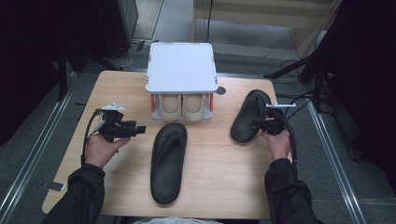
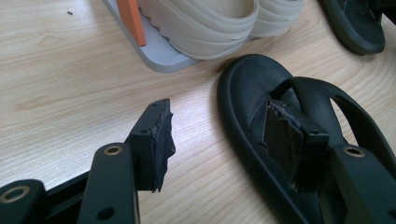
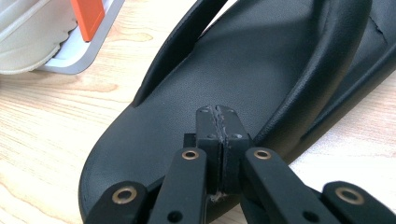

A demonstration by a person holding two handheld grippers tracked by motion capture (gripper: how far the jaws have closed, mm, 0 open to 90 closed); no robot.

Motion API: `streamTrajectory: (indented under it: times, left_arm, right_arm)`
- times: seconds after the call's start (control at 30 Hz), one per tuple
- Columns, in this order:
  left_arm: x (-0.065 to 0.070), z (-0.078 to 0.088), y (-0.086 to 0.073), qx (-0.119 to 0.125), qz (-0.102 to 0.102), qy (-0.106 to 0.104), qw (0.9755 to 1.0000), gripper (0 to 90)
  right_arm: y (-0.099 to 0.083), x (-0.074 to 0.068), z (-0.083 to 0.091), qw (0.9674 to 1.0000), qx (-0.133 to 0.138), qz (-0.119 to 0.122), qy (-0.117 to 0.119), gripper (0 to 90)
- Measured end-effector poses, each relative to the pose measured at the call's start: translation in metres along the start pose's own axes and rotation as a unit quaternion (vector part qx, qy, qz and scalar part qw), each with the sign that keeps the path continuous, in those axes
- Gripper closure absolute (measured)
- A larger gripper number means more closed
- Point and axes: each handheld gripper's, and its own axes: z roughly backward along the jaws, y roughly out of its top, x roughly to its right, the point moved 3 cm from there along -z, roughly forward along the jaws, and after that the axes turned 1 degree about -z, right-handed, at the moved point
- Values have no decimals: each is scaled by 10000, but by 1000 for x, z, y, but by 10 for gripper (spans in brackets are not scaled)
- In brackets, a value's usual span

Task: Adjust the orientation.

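Black right claw [image 3: 218, 135] pressed shut, empty, over sandal [image 3: 261, 70]; left claw [image 2: 224, 140] agape

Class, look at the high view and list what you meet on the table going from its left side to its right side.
Left gripper → black flip-flop in the middle → white shoe rack holding beige slippers → second black flip-flop → right gripper, at that flip-flop's right edge.

No readable text, label or number appears anywhere.
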Motion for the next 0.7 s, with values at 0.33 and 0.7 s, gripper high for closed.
streamTrajectory:
  times: [0.33,0.7]
  left_arm:
    - [0,2,-1,-20,-29,54,10000,429]
    - [-2,11,-11,46,49,131,9999,428]
  right_arm:
    - [8,5,17,9995,282,-130,-18,870]
    - [19,18,27,9979,513,-294,-268,709]
